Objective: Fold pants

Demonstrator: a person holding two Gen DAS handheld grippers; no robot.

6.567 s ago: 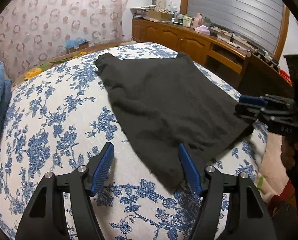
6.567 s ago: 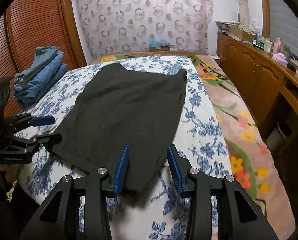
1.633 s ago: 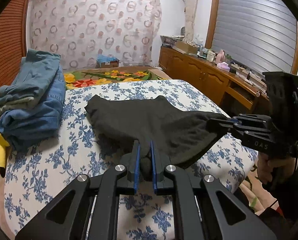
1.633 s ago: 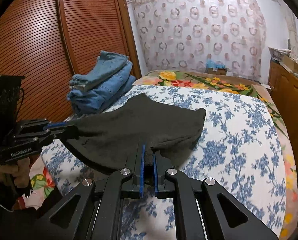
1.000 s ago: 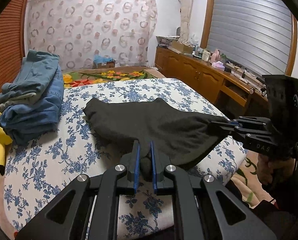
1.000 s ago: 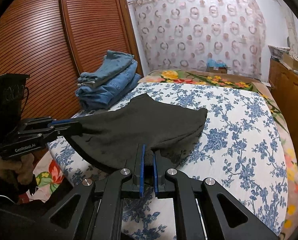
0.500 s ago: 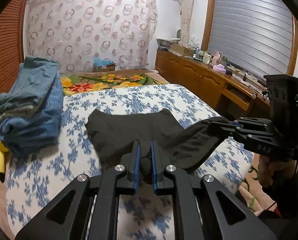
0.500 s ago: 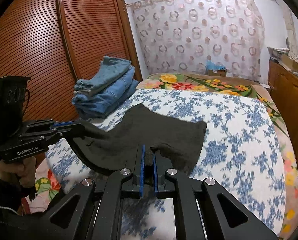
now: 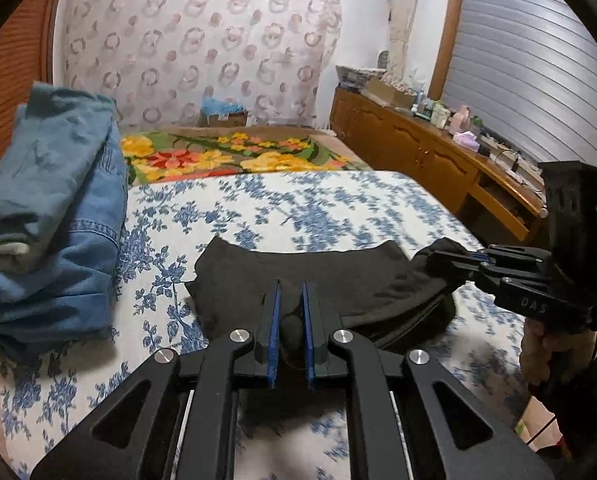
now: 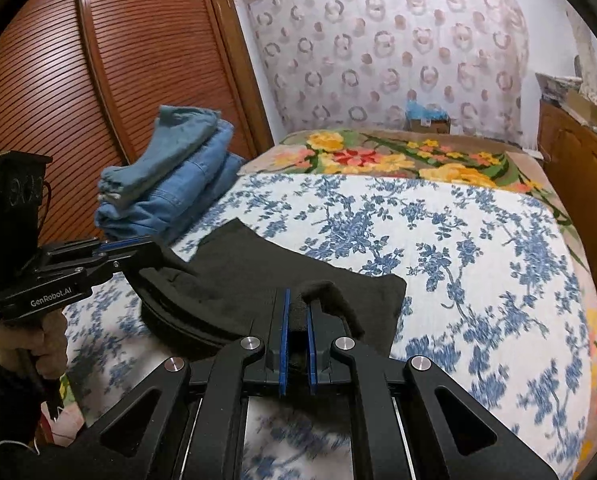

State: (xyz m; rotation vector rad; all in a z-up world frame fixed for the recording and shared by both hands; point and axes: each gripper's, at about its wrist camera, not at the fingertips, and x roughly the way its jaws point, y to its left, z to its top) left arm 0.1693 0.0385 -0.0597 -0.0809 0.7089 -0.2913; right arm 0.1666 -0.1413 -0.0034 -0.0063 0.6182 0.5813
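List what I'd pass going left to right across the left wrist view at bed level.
Stack of folded jeans → black pants, pinched by the left gripper → right gripper clamped on the pants' right corner → wooden sideboard beyond the bed.

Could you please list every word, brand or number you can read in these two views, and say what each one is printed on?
"GenRobot.AI": on the side of the left gripper, seen from the right wrist.
"DAS": on the side of the right gripper, seen from the left wrist.
Any labels on the sideboard clutter are too small and blurred to read.
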